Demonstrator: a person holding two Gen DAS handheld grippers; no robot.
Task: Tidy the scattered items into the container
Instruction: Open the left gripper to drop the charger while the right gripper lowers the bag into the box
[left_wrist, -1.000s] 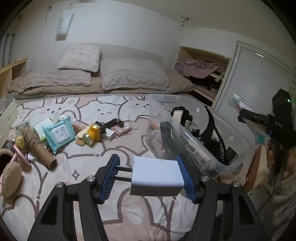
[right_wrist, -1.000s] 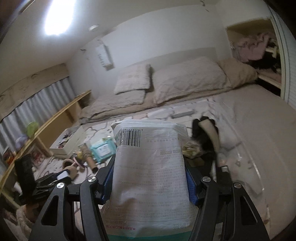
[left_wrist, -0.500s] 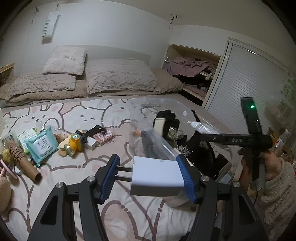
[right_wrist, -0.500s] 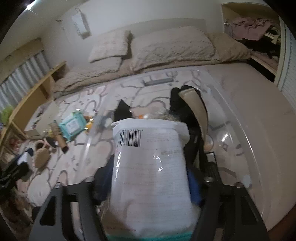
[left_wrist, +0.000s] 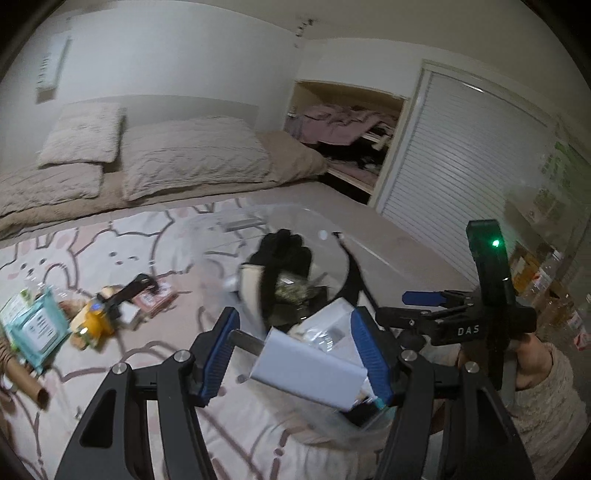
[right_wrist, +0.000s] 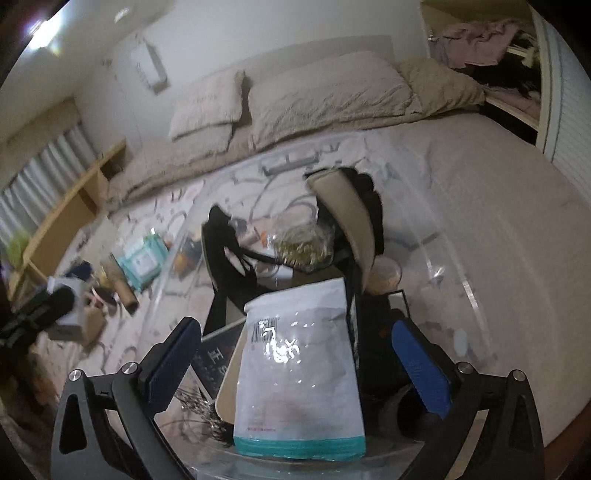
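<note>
A wide bed (left_wrist: 388, 236) fills the room, its near half covered by a soft blanket printed with pale cartoon outlines (left_wrist: 110, 236), with quilted beige pillows (left_wrist: 192, 158) at the far end. On the right part of the blanket sits a clear plastic container (right_wrist: 469, 291) with rounded, glossy walls, already holding a dark tangle of things, among them a black-and-beige slipper-like piece (right_wrist: 351, 218) and a crinkly clear packet (right_wrist: 303, 243).

Scattered items lie well to the left of it on the blanket: a flat teal wipes pack (left_wrist: 37, 328), a brown cardboard tube (left_wrist: 26, 380) and a small yellow bottle (left_wrist: 98, 321).

The right gripper (right_wrist: 295, 354) is above the container; its jaws are opening, spread wide, and a smooth white pouch with a barcode and a teal bottom band (right_wrist: 299, 373) lies between them, clear of both blue pads.

The left gripper (left_wrist: 295, 350) pinches a plain white rectangular box (left_wrist: 306, 369), tilted, at the container's near edge.
</note>
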